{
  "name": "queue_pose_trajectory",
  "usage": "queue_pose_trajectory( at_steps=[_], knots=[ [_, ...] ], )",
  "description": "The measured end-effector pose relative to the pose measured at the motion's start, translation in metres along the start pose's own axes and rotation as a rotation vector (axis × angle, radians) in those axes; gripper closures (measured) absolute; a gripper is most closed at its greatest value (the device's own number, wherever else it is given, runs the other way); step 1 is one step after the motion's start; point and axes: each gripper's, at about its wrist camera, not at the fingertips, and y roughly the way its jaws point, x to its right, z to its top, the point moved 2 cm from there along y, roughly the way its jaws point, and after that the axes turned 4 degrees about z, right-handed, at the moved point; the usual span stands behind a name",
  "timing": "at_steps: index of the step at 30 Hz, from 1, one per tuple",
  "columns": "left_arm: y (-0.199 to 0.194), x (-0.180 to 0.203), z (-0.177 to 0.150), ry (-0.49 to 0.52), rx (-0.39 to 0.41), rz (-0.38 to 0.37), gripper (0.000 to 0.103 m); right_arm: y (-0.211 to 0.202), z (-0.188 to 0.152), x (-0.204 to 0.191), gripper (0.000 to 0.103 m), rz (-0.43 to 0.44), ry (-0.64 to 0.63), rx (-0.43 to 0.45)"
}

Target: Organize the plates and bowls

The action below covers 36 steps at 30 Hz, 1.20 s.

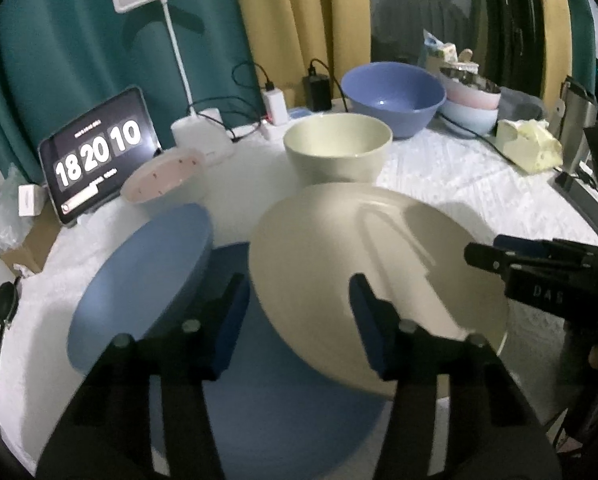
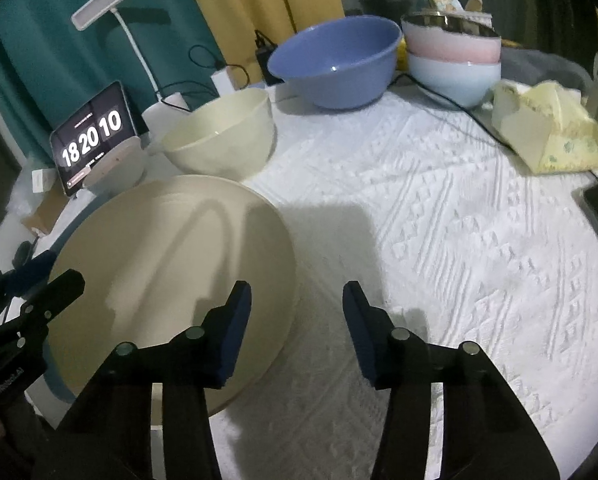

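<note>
A cream plate (image 1: 359,248) (image 2: 159,264) lies partly over a blue plate (image 1: 287,408), and a lighter blue plate (image 1: 147,280) sits to its left. My left gripper (image 1: 299,284) stands open astride the cream plate's left rim, its pads apart from it. My right gripper (image 2: 297,288) is open too, straddling the plate's right rim, with one finger over the plate and the other over the cloth. Each gripper shows in the other's view: the right gripper (image 1: 495,256) at the plate's far side, the left gripper (image 2: 39,304) at the frame's left edge.
Behind the plates stand a cream bowl (image 1: 339,152) (image 2: 223,136), a violet-blue bowl (image 1: 395,96) (image 2: 335,60), stacked pink and pale blue bowls (image 1: 471,104) (image 2: 455,60) and a small pink bowl (image 1: 163,176). A tablet clock (image 1: 99,156), lamp (image 1: 171,40), cables and tissue pack (image 2: 547,132) ring the white cloth (image 2: 439,220).
</note>
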Motion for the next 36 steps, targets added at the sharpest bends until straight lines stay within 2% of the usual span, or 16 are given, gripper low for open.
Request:
queue_pose_trajectory(
  at_steps=[2,6,8,18,30,36],
  knots=[
    [0.003,0.001,-0.001,-0.003,-0.012,0.003,0.059,0.002,0.000,0.002,0.063,0.014,0.006,-0.007],
    [0.006,0.006,-0.002,-0.002,-0.035,-0.003,0.061,0.006,-0.001,0.002,0.084,0.020,-0.003,-0.024],
    [0.005,0.008,-0.002,-0.002,-0.037,0.003,0.061,0.006,-0.001,0.004,0.086,0.009,-0.003,-0.024],
    [-0.005,0.025,0.002,0.018,-0.025,-0.008,0.061,-0.014,0.002,0.016,0.087,0.004,0.005,0.018],
    [0.005,0.067,0.010,0.039,-0.069,-0.088,0.061,-0.042,0.006,0.057,0.087,-0.058,0.039,0.052],
    [0.014,0.091,0.015,0.081,-0.093,-0.121,0.061,-0.050,0.010,0.080,0.087,-0.095,0.069,0.067]
  ],
)
